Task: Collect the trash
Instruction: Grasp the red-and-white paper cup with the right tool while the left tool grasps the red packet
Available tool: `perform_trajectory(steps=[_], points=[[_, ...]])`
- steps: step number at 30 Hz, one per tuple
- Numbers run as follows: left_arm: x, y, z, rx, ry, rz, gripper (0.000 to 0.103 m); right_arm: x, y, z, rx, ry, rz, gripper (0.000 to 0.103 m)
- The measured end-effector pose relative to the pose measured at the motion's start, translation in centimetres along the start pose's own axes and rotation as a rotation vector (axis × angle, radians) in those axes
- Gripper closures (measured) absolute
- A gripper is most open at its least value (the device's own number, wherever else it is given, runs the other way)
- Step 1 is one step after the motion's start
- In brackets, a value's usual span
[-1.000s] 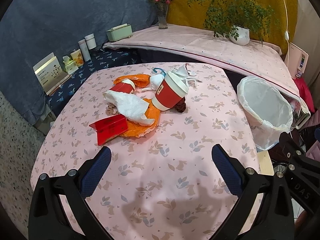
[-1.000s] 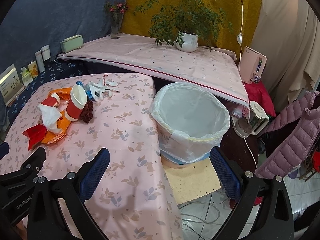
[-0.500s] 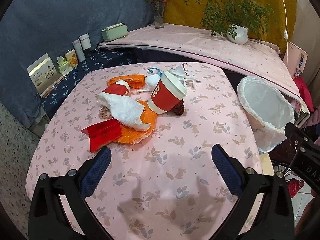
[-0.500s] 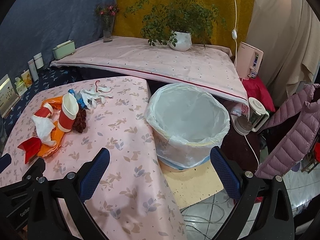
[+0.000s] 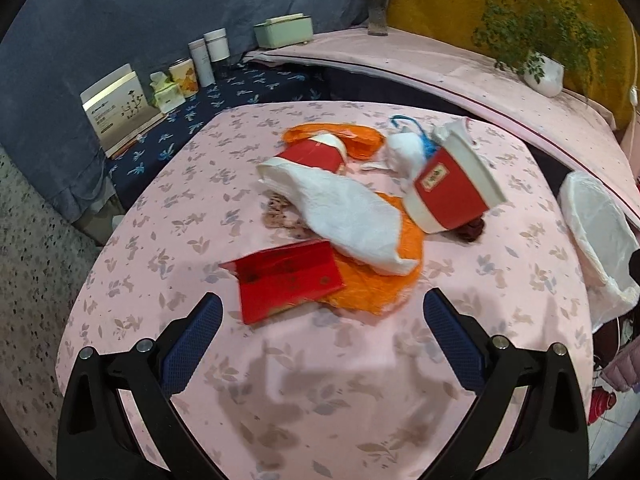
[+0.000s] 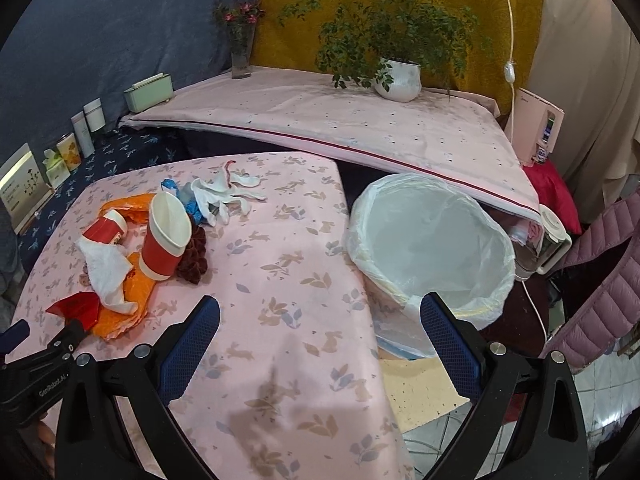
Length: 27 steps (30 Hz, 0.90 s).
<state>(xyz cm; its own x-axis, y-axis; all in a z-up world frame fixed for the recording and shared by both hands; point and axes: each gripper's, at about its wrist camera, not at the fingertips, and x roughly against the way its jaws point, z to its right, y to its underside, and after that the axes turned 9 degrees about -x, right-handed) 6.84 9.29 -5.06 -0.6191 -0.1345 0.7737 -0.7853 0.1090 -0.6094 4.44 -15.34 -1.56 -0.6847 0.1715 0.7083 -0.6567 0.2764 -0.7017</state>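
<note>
A pile of trash lies on the pink floral table (image 5: 280,380): a red envelope (image 5: 286,278), an orange plastic bag (image 5: 376,284), a white tissue (image 5: 344,216), a tipped red paper cup with a white lid (image 5: 452,192), a second smaller red cup (image 5: 316,154) and white scraps (image 6: 224,192). My left gripper (image 5: 320,320) is open and empty, just short of the red envelope. My right gripper (image 6: 318,330) is open and empty over the table's right edge, beside the bin lined with a white bag (image 6: 432,244).
A low bench with a pink cloth (image 6: 340,120) runs behind, carrying a potted plant (image 6: 398,76), a flower vase (image 6: 242,52) and a green box (image 6: 148,88). Cans and cards (image 5: 172,80) stand at the left. A purple jacket (image 6: 600,300) hangs at the right.
My left gripper has moved forward and left, closer to the trash pile; the red envelope now lies right before its fingers. My right gripper has shifted slightly. Both stay open.
</note>
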Motion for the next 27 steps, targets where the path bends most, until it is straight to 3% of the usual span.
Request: perform_trajectory(steps=[6, 10, 13, 21, 22, 24, 26, 27], points=[[-2.9, -0.5, -4.4, 0.040, -0.011, -0.028, 0.007, -1.7, -1.0, -4.4, 0.050, -0.054, -0.011, 0.007], [-4.5, -0.4, -6.2, 0.024, 0.057, -0.033, 0.009, -2.9, -1.8, -7.2, 0.073, -0.106, -0.022, 0.007], [-5.7, -0.3, -6.9, 0.003, 0.099, -0.040, 0.015, -3.9, -2.5, -9.4, 0.104, -0.133, -0.026, 0.011], [-8.2, -0.1, -7.1, 0.007, 0.233, -0.091, 0.052, -7.6, -3.0, -13.9, 0.169, -0.185, -0.097, 0.041], [-8.2, -0.1, -6.9, 0.001, 0.239, -0.093, 0.061, -8.0, -2.9, -14.3, 0.178, -0.185, -0.107, 0.044], [-8.3, 0.0, -6.9, -0.004, 0.244, -0.094, 0.075, -8.7, -2.5, -14.8, 0.198, -0.188, -0.133, 0.063], [-8.3, 0.1, -6.9, -0.001, 0.258, -0.097, 0.089, -9.1, -2.0, -15.1, 0.210, -0.188, -0.155, 0.073], [-8.2, 0.1, -7.0, 0.002, 0.262, -0.098, 0.091, -9.2, -1.8, -15.1, 0.213, -0.193, -0.163, 0.081]])
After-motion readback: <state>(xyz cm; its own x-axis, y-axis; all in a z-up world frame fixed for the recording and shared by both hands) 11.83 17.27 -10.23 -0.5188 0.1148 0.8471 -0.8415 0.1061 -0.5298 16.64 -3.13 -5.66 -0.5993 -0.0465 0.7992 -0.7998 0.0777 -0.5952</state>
